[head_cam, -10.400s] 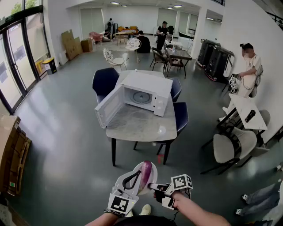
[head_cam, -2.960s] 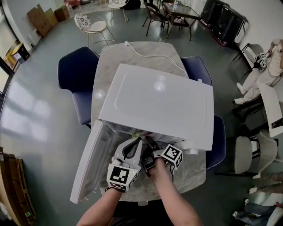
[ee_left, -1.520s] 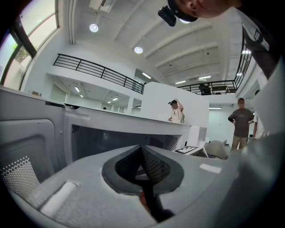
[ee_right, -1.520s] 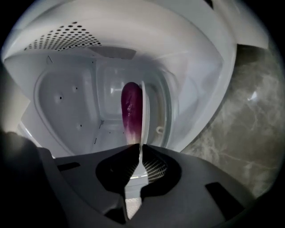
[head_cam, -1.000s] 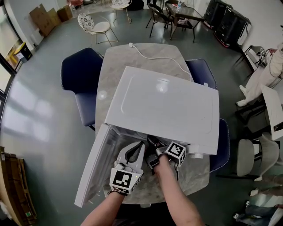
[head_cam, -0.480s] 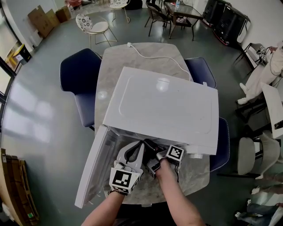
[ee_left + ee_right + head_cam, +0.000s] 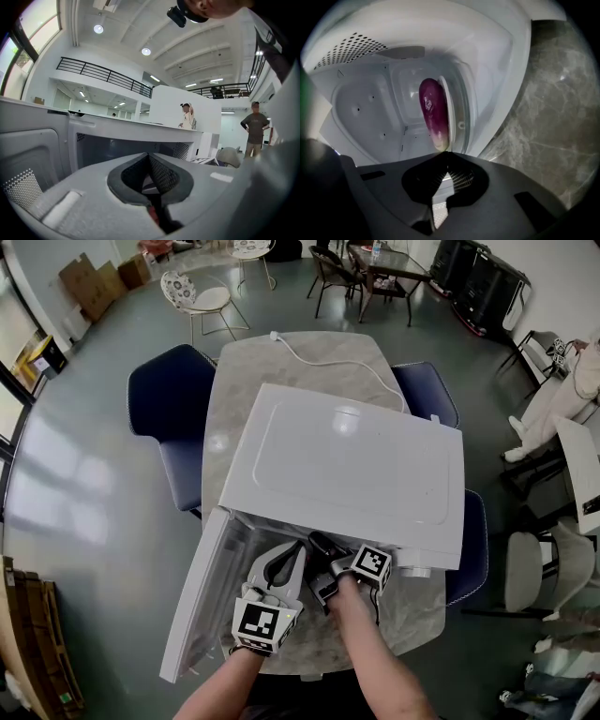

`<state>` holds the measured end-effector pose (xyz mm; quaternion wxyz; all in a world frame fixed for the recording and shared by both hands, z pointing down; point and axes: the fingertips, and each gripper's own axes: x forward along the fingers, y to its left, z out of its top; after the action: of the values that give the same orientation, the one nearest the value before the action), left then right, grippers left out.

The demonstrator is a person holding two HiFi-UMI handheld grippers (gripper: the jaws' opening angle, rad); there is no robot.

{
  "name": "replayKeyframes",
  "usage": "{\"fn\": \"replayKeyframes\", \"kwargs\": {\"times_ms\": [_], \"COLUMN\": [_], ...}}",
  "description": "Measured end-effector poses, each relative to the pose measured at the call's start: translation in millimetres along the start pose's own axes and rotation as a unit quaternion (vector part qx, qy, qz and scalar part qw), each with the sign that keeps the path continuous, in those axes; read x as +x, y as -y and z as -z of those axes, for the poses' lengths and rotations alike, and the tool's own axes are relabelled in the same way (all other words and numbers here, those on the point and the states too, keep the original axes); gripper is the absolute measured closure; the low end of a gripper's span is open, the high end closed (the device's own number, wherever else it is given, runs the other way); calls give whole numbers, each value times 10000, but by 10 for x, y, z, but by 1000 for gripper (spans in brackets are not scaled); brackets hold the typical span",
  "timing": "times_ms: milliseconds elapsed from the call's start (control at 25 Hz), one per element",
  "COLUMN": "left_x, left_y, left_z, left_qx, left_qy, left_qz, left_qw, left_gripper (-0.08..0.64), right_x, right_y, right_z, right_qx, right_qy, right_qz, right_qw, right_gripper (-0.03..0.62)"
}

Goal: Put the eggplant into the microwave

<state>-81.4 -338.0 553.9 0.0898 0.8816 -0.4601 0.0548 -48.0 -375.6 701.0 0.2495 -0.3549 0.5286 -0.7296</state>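
Inside the microwave (image 7: 347, 465), well back in its white cavity, the eggplant (image 7: 433, 112) lies with its pale end towards the opening. A white dish (image 7: 445, 110), seen edge-on, runs along 1 side of it. At the mouth of the microwave the right gripper (image 7: 443, 154) points into the cavity. Its 2 jaws are pressed together tip to tip with nothing between them. The eggplant's near end sits just beyond those tips; whether it touches them cannot be told. Just left of it, also in front of the microwave's opening, the left gripper (image 7: 149, 157) is likewise closed, its 2 jaws meeting at the tips and holding nothing. The microwave's door (image 7: 202, 601) hangs wide open on the left side of the opening, beside the left gripper. Under the microwave is a marble table (image 7: 281, 357), and behind the microwave a white power cord (image 7: 323, 362) trails across the tabletop. Dark blue chairs (image 7: 164, 395) stand at the table on either side of the microwave.
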Motion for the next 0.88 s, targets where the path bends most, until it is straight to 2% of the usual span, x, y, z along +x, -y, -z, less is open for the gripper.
{"fn": "replayKeyframes", "kwargs": {"times_ms": [240,360,520,680,880], "left_x": [-91,-195,-359,-472,-540], "left_y": [84,205,397,604,813], "left_z": [61,41,-101,-296,-710], "left_qx": [-68,-105,-216,-262,-183], "left_qy": [-168,-260,-285,-213,47], "left_qz": [-21,-10,20,45,36], "left_qw": [9998,9996,9994,9994,9998], "left_gripper": [554,555,555,555,554], "right_x": [-209,-448,-827,-1118,-1368], "right_y": [-43,-97,-330,-768,-1370], "right_z": [231,503,707,626,496], "right_qx": [-449,-1016,-2043,-2940,-3586], "right_qy": [-216,-438,-549,-371,-209], "right_qz": [-58,74,219,126,-138], "right_qw": [9987,9938,9771,9550,9332], "right_gripper": [589,589,589,589,589]}}
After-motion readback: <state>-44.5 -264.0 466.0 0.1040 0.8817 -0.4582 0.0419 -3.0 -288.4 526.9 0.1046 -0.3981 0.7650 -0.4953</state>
